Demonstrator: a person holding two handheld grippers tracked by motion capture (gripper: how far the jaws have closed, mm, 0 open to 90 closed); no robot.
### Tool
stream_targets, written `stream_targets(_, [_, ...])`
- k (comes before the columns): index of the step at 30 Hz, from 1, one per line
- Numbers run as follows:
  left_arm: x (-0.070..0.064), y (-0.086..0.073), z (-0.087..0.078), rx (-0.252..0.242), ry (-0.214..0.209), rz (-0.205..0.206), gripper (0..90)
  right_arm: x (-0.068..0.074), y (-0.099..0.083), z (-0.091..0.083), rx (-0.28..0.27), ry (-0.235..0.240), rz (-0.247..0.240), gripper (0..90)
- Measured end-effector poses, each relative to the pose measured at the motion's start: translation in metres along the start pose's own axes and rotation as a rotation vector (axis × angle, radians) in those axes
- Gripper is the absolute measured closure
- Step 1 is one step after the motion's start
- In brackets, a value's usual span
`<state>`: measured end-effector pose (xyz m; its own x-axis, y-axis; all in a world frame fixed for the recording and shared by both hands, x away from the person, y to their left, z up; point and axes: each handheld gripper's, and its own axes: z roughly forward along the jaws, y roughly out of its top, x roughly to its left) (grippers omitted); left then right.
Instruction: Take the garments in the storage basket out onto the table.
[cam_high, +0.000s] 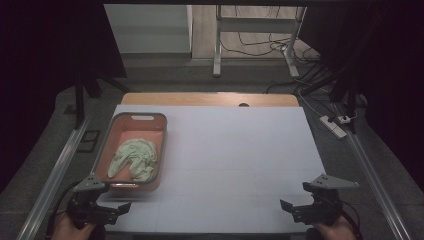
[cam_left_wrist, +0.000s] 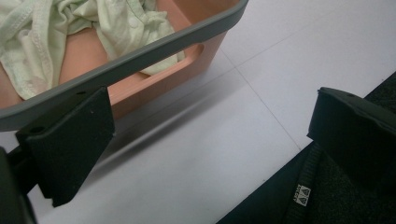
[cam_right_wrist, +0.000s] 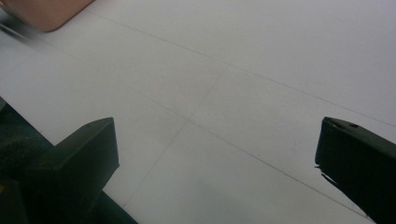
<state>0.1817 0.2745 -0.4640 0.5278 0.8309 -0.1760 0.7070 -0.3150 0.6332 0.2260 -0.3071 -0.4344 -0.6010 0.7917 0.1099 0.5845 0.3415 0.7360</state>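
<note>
Pale garment (cam_high: 134, 159) bunched in basin (cam_high: 141, 118)

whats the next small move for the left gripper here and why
Probably ease the left gripper forward and up over the near rim of the orange bin, toward the pale green garment. Its jaws stand open and empty just short of that rim, and the garment lies bunched inside, untouched. The right gripper is open too, far off.
</note>
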Motion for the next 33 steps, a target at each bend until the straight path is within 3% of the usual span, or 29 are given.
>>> stream_targets(11, [-0.0008, 0.0007, -0.0001, 0.002, -0.005, 0.007, 0.0, 0.002, 0.0004, 0.0013, 0.017, 0.007, -0.021, 0.0])
stream_targets(17, [-0.001, 0.0017, -0.0024, -0.019, -0.007, 0.002, 0.0, 0.002, 0.0004, 0.0016, 0.017, 0.011, -0.024, 0.0])
stream_targets(21, [-0.0027, 0.0031, -0.0044, -0.027, 0.014, 0.018, 0.0, 0.0021, 0.0003, 0.0018, 0.018, 0.015, -0.029, 0.0])
stream_targets(33, [-0.0022, 0.0064, -0.0047, -0.041, 0.002, 0.03, 0.0, 0.0029, 0.0004, 0.0024, 0.029, 0.02, -0.038, 0.1])
